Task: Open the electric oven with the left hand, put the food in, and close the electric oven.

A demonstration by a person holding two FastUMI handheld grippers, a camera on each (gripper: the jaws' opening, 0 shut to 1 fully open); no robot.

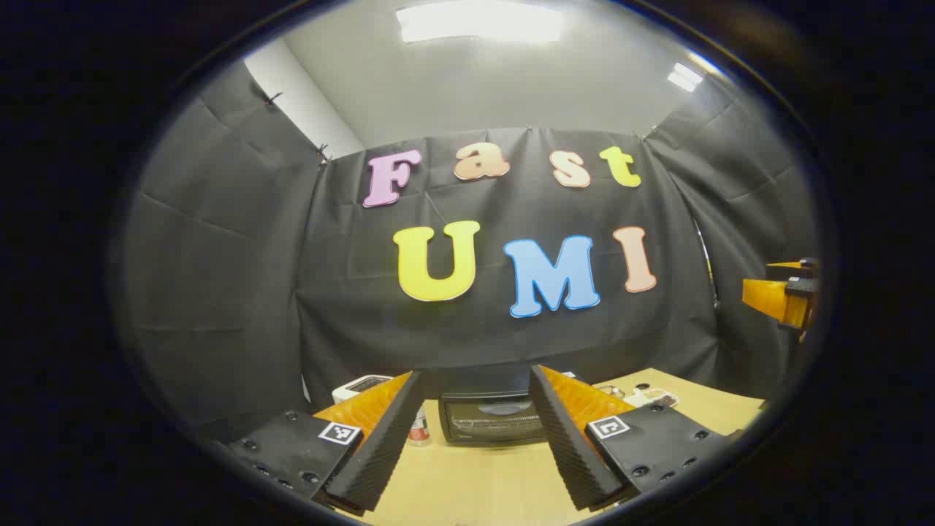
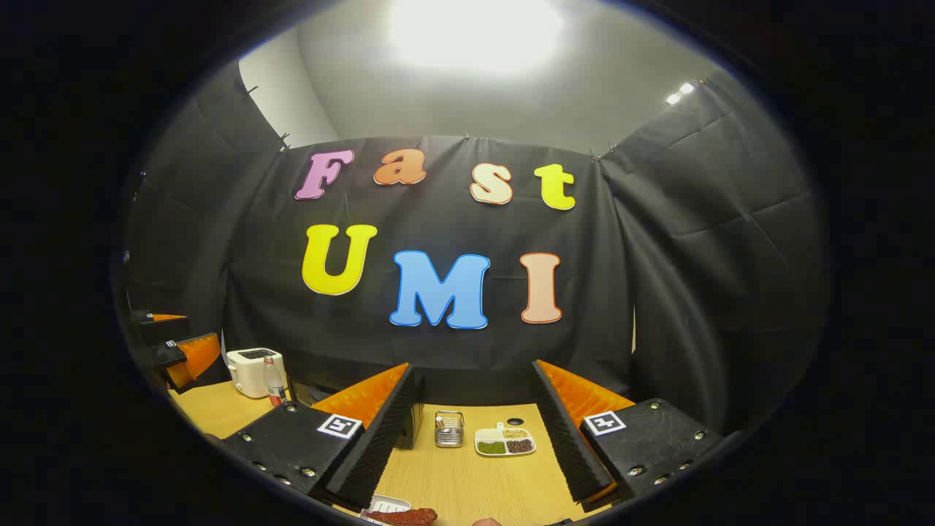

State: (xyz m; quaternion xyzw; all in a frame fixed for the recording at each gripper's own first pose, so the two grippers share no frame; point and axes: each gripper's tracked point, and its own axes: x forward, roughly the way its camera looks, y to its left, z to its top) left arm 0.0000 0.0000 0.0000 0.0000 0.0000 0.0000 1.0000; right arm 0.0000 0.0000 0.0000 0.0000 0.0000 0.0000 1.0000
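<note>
The left tongs are spread wide apart and hold nothing. Between the two fingers, farther back on the wooden tabletop, sits the black electric oven with its door closed. A small bottle stands just beside the oven, and a white toaster peeks out behind the left finger. The right tongs are spread wide too, with nothing in them. Low down, close to these tongs, the reddish food lies on a white plate. Farther back stand a small wire basket and a white tray of beans.
</note>
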